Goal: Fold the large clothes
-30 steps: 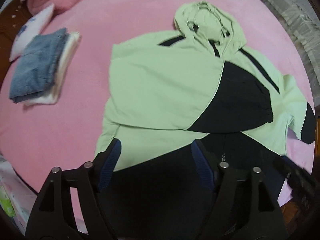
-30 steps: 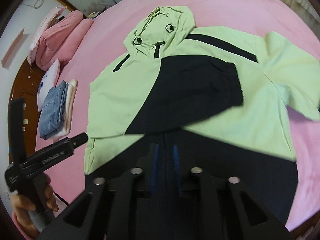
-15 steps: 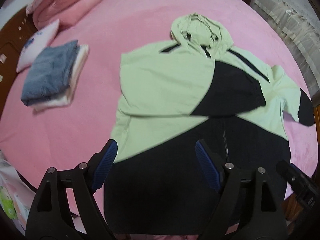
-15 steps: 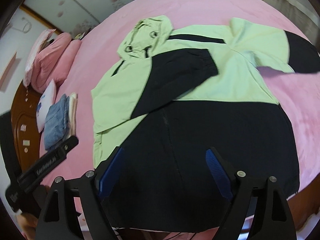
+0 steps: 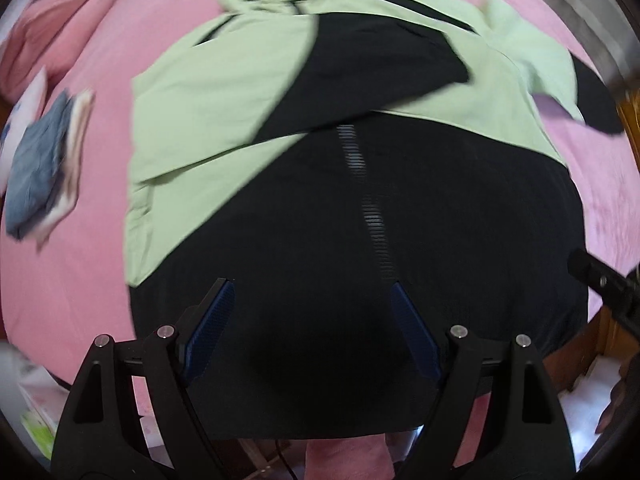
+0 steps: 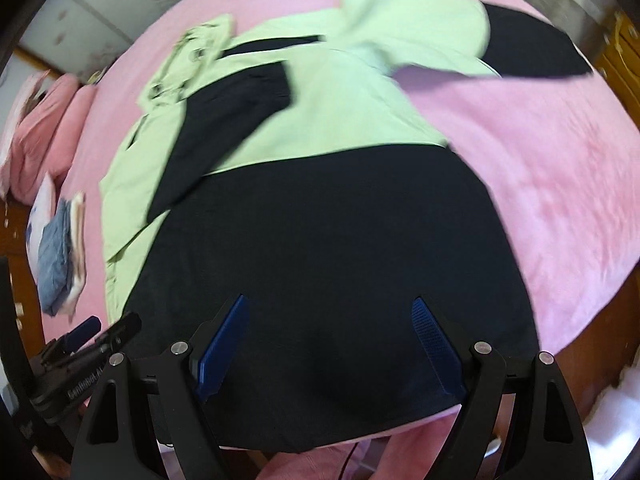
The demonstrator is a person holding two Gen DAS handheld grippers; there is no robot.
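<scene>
A light green and black hooded jacket (image 5: 224,120) lies face up on the pink bed (image 5: 72,280), zipper toward me. One sleeve with a black cuff (image 6: 240,96) is folded across its chest. The other sleeve (image 6: 520,44) sticks out to the right. My left gripper (image 5: 311,284) hangs open over the black lower part of the jacket, nothing between its blue pads. My right gripper (image 6: 329,299) is also wide open above the black hem area (image 6: 340,240) and holds nothing. Each gripper shows at the edge of the other's view.
A folded stack with blue jeans on top (image 5: 36,168) (image 6: 60,256) lies at the left of the bed, beside a white pillow (image 6: 40,204) and pink bedding (image 6: 44,120). The bed's near edge (image 6: 400,444) runs just below the hem. Wooden furniture (image 6: 620,48) stands at right.
Both grippers swung right and lower, toward the jacket's black lower half. The right gripper's jaws went from nearly shut to wide open. The jacket lies as before.
</scene>
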